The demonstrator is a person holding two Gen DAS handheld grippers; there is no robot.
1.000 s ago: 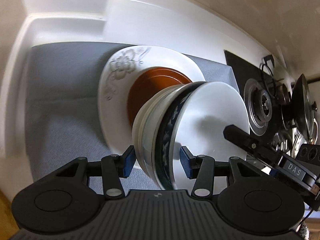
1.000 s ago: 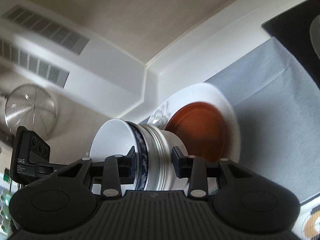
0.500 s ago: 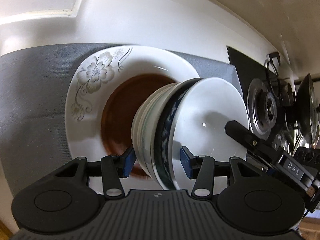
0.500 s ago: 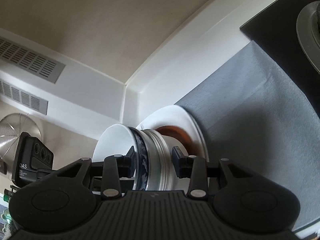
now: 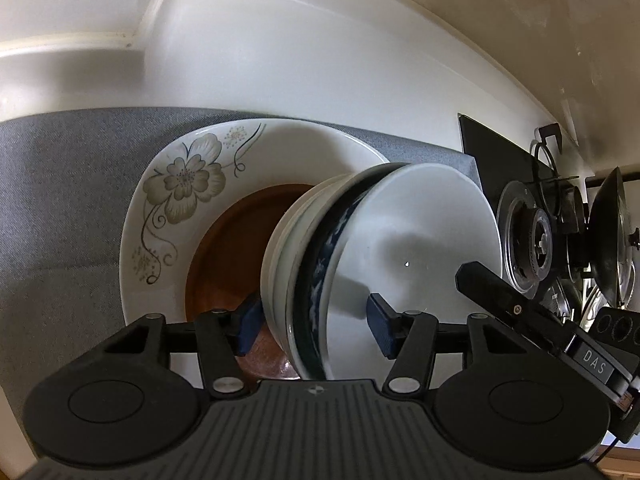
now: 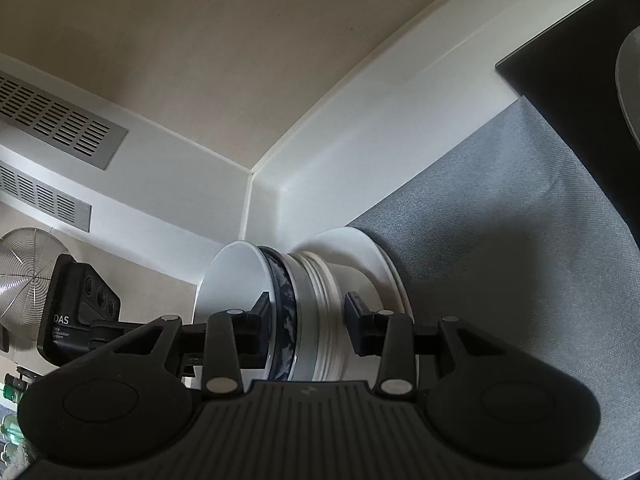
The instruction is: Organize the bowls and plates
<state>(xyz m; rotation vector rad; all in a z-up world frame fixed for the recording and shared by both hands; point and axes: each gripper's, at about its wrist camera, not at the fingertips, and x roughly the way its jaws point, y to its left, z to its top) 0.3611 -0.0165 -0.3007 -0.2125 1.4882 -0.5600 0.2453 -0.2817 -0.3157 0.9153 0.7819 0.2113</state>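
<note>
- Left wrist view: the left gripper (image 5: 314, 322) straddles the rim of a bowl stack (image 5: 360, 264). One blue pad sits outside against the white lower bowl and the other inside the top bowl, so the jaws are closed on the stack wall.
- The stack comprises several nested bowls, the top one banded in dark blue. It sits at or just above a brown plate (image 5: 224, 256), which rests on a white floral plate (image 5: 176, 184) on the grey mat (image 5: 60, 200) of the bench; contact cannot be confirmed.
- The right gripper (image 5: 520, 304) enters the same bowl from the far side.
- Right wrist view: the right gripper (image 6: 306, 316) grips the opposite rim of the bowl stack (image 6: 296, 312), one finger inside and one outside, jaws narrow and holding.
- The floral plate (image 6: 384, 264) appears edge-on behind the stack.
- Handling judgement: glazed ceramic is rigid, heavy when nested, slippery and brittle. A two-sided rim hold suits the load. The stack should be kept level, since nested bowls can slide or chip against the plates.
</note>
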